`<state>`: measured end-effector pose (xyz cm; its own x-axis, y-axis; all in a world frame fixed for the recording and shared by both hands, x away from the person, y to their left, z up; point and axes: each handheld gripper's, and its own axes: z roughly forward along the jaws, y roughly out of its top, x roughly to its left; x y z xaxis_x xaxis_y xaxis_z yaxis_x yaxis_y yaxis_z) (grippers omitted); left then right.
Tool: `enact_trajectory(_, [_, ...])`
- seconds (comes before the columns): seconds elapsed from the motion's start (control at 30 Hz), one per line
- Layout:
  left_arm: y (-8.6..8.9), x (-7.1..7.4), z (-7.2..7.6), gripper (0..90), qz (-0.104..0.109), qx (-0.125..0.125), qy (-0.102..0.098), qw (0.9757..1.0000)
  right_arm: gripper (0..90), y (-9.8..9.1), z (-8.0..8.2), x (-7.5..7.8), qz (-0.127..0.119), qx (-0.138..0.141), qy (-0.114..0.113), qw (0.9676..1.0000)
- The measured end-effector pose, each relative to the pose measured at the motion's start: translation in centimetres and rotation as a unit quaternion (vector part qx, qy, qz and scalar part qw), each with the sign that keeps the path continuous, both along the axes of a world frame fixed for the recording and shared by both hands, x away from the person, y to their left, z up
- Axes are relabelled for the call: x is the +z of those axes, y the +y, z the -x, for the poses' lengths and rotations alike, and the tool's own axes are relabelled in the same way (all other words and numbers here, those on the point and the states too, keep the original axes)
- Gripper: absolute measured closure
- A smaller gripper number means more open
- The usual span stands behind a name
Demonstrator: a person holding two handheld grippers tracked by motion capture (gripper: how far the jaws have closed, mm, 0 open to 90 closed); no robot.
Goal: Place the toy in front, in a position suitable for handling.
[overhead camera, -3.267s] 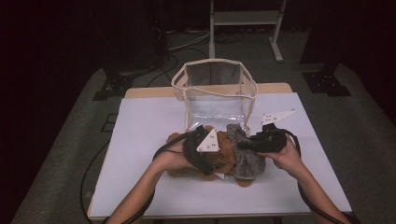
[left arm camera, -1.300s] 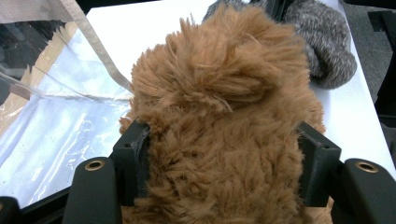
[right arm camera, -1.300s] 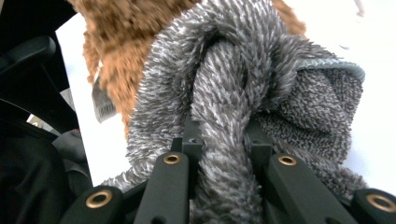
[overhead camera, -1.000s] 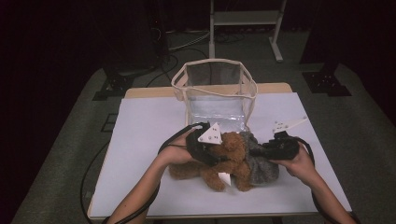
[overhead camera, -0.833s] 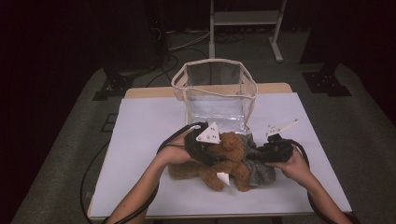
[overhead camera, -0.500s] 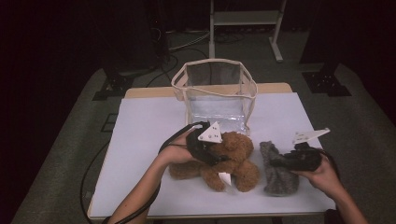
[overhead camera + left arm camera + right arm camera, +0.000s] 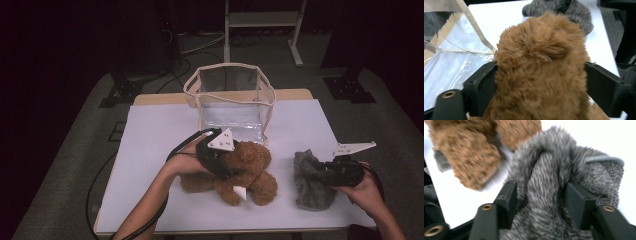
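Since a second ago the grey plush (image 7: pixel 312 181) has gone right, off the bear (image 7: pixel 240 172), and now lies well apart from it near the table's (image 7: pixel 150 150) right edge.

Bear: centre front of table, just before the clear bag (image 7: pixel 231 102); long axis runs left-right, head toward the bag. Grey plush: long axis runs front to back.

Left gripper (image 7: pixel 220 160): jaws have just been opening; they flank the bear's head, fur touching both; grip or not, cannot tell. Right gripper (image 7: pixel 322 175): jaws just opening, a fur fold between them.

Left gripper view shows the bag's tan seam close; right gripper view shows the bear's foot (image 7: pixel 471 162) behind the plush.
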<state>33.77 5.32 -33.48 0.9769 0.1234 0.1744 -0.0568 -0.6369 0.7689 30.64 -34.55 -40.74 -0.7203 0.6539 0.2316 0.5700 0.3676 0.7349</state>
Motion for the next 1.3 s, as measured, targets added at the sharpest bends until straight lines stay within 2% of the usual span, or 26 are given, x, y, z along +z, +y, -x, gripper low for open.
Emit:
enact_trajectory(0.1, [0.9,0.4,0.3,10.6,0.015,0.002,0.001,0.9999,37.9,1.2,-0.1,1.4,-0.005,0.016,-0.017,0.9997])
enact_trajectory(0.17, [1.7,0.6,0.5,10.1,0.013,0.007,-0.007,0.9999,36.8,2.3,-0.2,2.3,-0.015,0.035,-0.027,0.9989])
enact_trajectory(0.27, [3.2,0.4,0.5,9.7,0.017,0.019,-0.006,0.9997,34.8,4.5,-0.3,3.4,-0.025,0.068,-0.04,0.9966])
enact_trajectory(0.43, [5.8,-0.3,0.4,9.1,0.02,0.049,0.002,0.9986,30.7,8.2,-0.9,4.8,-0.041,0.121,-0.053,0.9903])
enact_trajectory(0.53, [7.3,-0.8,0.4,8.4,0.025,0.062,0.006,0.9977,27.2,10.4,-1.3,5.4,-0.039,0.146,-0.063,0.9864])
enact_trajectory(0.63, [8.7,-1.4,0.5,8.2,0.021,0.075,0.004,0.997,25.1,12.3,-1.7,6.1,-0.037,0.168,-0.076,0.9821])
enact_trajectory(0.7, [9.7,-1.9,0.5,8.2,0.018,0.086,0.005,0.9962,23.9,13.2,-2.0,6.3,-0.035,0.177,-0.082,0.9802])
enact_trajectory(0.8, [11.1,-3.0,0.4,8.2,0.024,0.103,0.022,0.9942,22.4,14.2,-2.5,6.4,-0.03,0.184,-0.084,0.9788])
enact_trajectory(1.0, [13.1,-5.4,0.0,8.2,0.017,0.107,0.043,0.9932,18.0,15.8,-3.1,5.8,-0.011,0.191,-0.082,0.9782])
enact_trajectory(1.1, [13.5,-6.3,-0.3,6.8,0.023,0.112,0.055,0.9918,17.0,16.2,-3.2,5.5,0.0,0.19,-0.087,0.9779])
enact_trajectory(1.2, [13.5,-7.1,-0.6,4.6,0.029,0.105,0.073,0.9914,16.1,16.5,-3.4,4.8,0.011,0.186,-0.084,0.9789])
enact_trajectory(1.27, [13.3,-7.6,-0.7,4.9,0.027,0.102,0.087,0.9907,16.2,16.9,-3.5,4.1,0.018,0.184,-0.082,0.9794])
enact_trajectory(1.3, [13.2,-7.7,-0.7,7.8,0.03,0.101,0.092,0.9901,16.8,17.0,-3.5,3.7,0.017,0.182,-0.082,0.9797])
